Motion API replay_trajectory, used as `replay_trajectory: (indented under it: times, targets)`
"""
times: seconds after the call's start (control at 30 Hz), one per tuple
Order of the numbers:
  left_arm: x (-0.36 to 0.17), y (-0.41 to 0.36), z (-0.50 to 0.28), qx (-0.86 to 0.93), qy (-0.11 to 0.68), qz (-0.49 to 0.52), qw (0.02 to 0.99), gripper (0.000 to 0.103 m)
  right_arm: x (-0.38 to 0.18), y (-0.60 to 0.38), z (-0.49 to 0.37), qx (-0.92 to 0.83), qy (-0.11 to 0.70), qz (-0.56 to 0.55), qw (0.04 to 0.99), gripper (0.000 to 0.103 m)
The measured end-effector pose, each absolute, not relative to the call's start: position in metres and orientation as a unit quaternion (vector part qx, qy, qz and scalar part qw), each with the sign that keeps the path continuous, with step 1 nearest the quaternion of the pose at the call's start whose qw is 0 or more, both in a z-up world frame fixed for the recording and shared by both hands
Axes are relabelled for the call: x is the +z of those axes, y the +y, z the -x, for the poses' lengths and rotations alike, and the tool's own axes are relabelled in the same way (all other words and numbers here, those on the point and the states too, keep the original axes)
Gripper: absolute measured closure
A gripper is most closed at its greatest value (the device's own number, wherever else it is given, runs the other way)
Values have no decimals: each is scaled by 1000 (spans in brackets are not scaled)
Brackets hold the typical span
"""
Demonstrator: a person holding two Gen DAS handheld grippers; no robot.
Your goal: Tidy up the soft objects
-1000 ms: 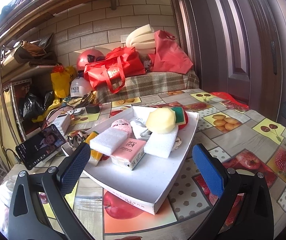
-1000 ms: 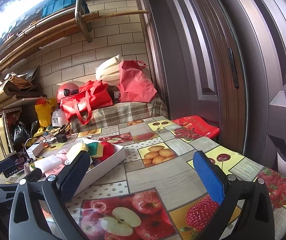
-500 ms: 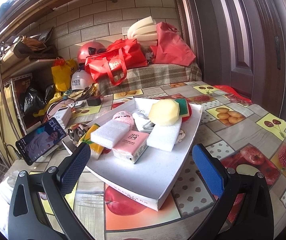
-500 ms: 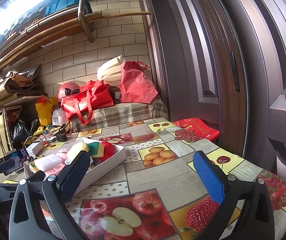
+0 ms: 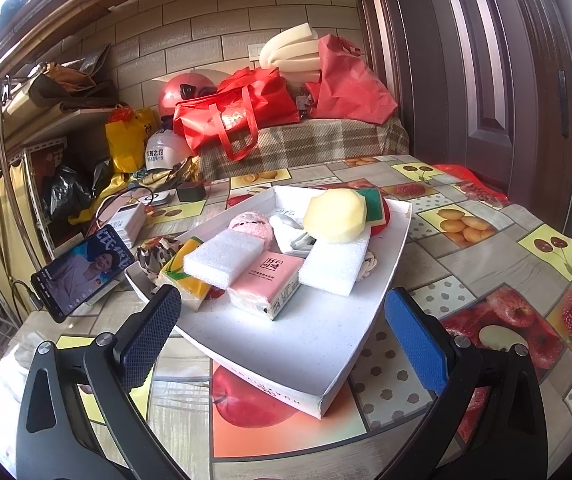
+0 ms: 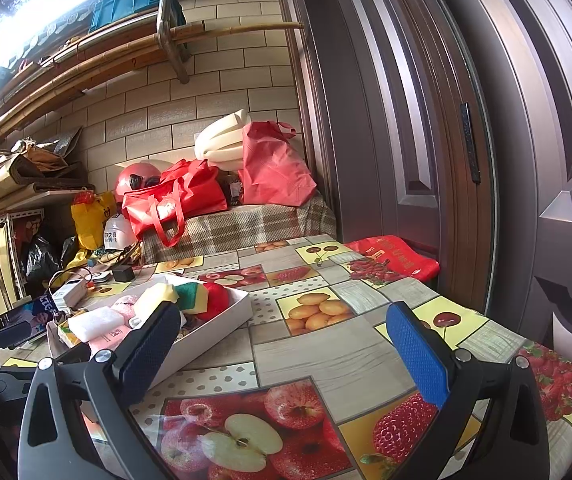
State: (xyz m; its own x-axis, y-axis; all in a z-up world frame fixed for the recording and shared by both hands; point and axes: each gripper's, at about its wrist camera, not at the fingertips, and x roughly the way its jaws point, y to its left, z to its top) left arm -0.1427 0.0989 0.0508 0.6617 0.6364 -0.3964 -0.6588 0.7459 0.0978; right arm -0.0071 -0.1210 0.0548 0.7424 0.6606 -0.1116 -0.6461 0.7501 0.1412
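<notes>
The left hand-held gripper [image 5: 282,320] has edged closer to the white tray [image 5: 309,344] on the bench [image 5: 485,264], jaws wide and empty; the pink tissue pack [image 5: 268,282] lies nearest; the right hand-held gripper [image 6: 286,340] hangs open, idle; picking seems imminent.

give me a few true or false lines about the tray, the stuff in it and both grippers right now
1. The left gripper is open and holds nothing. True.
2. The pink tissue pack lies on the bare tablecloth outside the white tray. False: it lies inside the tray.
3. The pale yellow sponge rests on top of a white foam block. True.
4. The right gripper is shut on the green sponge. False: it is open, empty, over the tablecloth.
5. A phone with a lit screen stands left of the tray. True.
</notes>
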Motion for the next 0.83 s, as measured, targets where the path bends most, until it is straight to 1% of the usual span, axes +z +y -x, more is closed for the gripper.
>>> replay_trajectory:
  times: [0.83]
  targets:
    - [47,98,141,343,211,33,915,0,55,-121,7,351,76,-45,932,0]
